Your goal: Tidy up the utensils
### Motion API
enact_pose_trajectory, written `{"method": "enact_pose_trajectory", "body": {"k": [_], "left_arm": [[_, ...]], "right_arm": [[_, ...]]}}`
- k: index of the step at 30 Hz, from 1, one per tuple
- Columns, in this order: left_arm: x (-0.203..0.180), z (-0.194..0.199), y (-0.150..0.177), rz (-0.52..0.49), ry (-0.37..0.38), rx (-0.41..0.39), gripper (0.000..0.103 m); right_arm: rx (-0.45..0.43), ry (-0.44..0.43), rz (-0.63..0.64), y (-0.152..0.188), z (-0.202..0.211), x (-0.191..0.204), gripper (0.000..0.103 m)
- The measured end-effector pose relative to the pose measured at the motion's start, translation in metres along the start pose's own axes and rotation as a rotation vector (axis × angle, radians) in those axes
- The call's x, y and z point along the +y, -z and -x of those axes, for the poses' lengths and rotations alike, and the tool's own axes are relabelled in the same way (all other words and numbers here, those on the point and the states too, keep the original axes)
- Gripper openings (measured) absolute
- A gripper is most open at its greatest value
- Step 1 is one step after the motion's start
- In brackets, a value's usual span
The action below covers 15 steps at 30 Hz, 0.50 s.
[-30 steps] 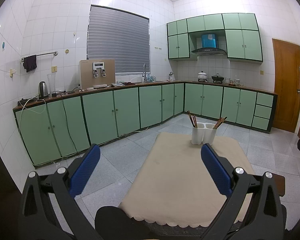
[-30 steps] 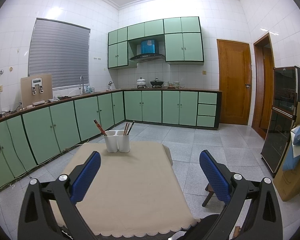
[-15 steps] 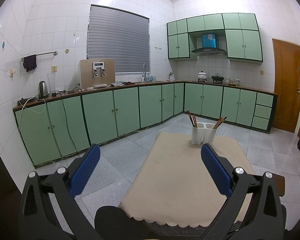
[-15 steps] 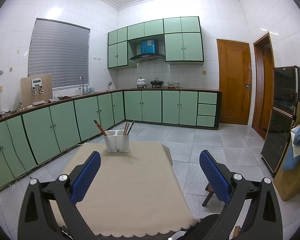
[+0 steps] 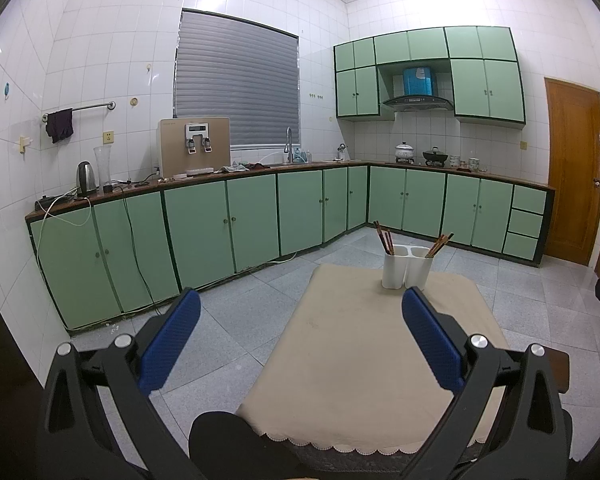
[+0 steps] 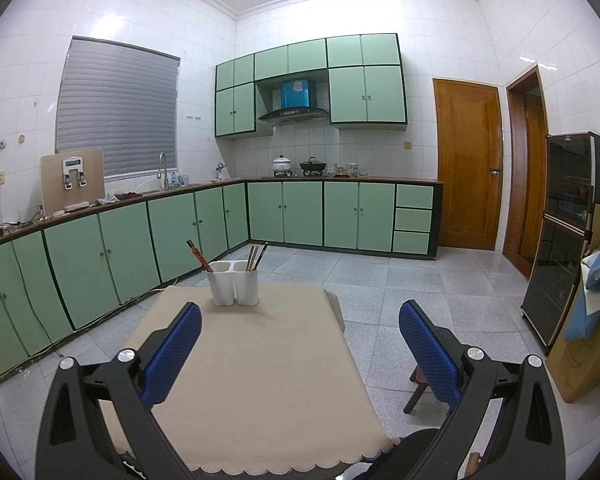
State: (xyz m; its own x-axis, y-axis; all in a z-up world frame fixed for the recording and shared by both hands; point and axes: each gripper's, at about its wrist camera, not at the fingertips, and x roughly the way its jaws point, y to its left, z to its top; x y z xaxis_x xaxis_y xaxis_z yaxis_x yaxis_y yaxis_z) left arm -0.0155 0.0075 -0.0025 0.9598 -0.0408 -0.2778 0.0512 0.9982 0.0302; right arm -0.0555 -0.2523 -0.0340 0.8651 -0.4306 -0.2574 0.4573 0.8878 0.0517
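With both the left gripper and right gripper spread wide and empty, the holder of chopsticks sits far across the cloth; a clumsy reach could topple it.

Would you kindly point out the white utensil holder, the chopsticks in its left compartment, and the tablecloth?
utensil holder (image 6: 233, 285): right wrist view, front wall of the white body.
chopsticks (image 6: 198, 255): right wrist view, mid-shaft of the left compartment's dark red sticks.
tablecloth (image 6: 260, 380): right wrist view, bare beige middle.
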Motion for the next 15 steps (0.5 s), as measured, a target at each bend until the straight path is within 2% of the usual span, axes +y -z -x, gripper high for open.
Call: {"method": "enact_pose_trajectory", "body": {"k": [15], "left_arm": [[0.0012, -0.0011, -0.0019, 0.009, 0.003, 0.013, 0.098]], "right_arm": [[-0.001, -0.003, 0.005, -0.0007, 0.0002, -0.0011, 0.097]]}}
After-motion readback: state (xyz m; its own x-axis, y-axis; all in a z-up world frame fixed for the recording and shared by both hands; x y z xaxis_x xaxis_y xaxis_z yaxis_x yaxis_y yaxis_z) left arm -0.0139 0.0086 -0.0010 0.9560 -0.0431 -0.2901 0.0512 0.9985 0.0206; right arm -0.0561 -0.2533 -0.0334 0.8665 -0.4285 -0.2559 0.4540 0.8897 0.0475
